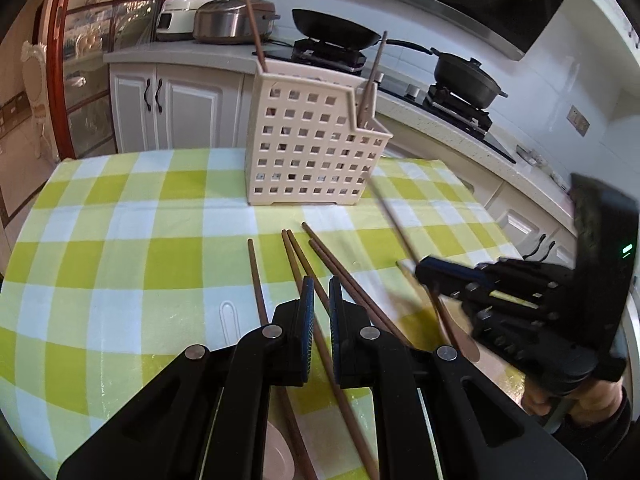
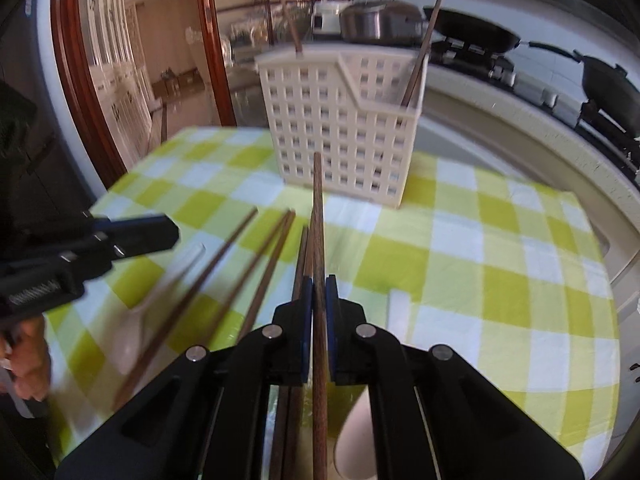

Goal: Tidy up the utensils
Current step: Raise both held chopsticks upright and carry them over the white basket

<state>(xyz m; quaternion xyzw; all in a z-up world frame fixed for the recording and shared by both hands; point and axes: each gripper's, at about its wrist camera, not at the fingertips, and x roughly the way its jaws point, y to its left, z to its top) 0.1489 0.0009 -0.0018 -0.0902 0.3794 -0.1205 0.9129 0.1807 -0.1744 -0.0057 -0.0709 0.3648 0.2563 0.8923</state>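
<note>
Right gripper [image 2: 319,292]: jaws are pressing on a single brown chopstick [image 2: 318,216], gripped partway along so the long front end is pointing toward the holder, probably to aim it into a compartment
Left gripper [image 1: 319,292]: jaws are standing narrow over the loose chopsticks; one stick is passing beneath the gap, apparently not pinched, so it is likely waiting its turn
Holder [image 1: 312,140]: cream perforated caddy is standing upright at the far side of the table, near enough for either hand
Sticks already stowed: one [image 1: 255,28] is leaning in the taller rear section, another [image 1: 371,80] in the lower right compartment
Loose chopsticks [image 1: 298,264]: lying fanned on the checked cloth [image 1: 120,240] between grippers and holder
Spoons: pale spoon [image 2: 132,340] is resting beside them, unsorted
</note>
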